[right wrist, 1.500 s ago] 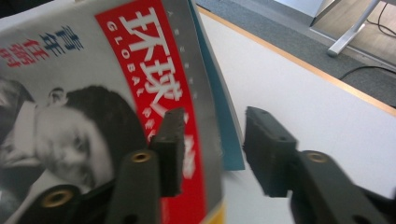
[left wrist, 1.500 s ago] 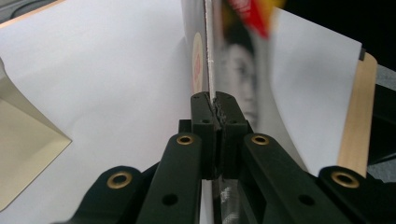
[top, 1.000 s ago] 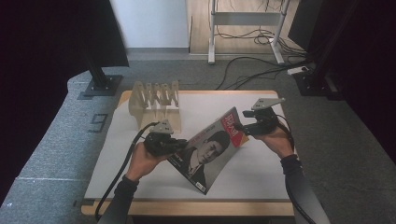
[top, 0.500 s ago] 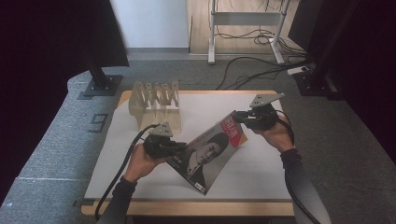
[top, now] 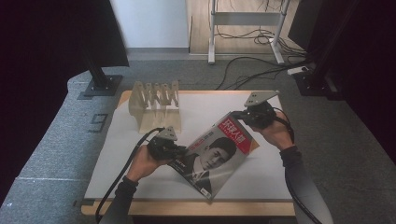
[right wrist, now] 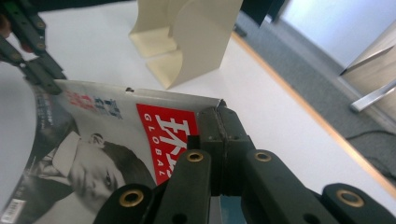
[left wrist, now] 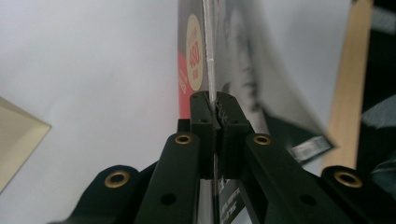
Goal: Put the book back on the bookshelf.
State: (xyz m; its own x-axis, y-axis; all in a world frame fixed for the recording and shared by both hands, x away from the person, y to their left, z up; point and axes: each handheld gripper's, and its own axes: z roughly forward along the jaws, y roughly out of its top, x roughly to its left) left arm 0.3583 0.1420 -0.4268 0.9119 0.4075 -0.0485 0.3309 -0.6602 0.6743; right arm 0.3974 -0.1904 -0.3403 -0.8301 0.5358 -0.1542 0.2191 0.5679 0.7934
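Currently I have the glossy magazine with a man's portrait and a red title block on its cover [top: 212,156] pinched at two places, lifted partly off the white tabletop [top: 261,175] and tilted. Left gripper [top: 180,150] clamps the edge nearest the rack; in the left gripper view its jaws are closed tight on the page stack [left wrist: 211,60], seen edge-on. Right gripper [top: 238,115] bites the top corner by the red title; in the right gripper view the jaws are shut on that corner [right wrist: 163,130].

Why two grips: my read is that one corner alone would let the thin pages flop or fan, so opposite holds keep it stretched flat and steerable. Cover faces up toward the high camera; lower corner hangs close to the table's front edge, and I can't tell if it touches.

The cream slotted wooden rack [top: 155,103] stands upright at the back left of the table, just beyond the left gripper, slots empty. I judge it the likely target: the magazine would need rotating upright to slide into a slot.

Pose: left forearm comes in from bottom left, hand [top: 142,163] low, gripper pointing right along the table. Right forearm comes from bottom right, hand [top: 275,133] wrapped under the gripper, gripper pointing left, grey three-cornered plate [top: 260,98] on top
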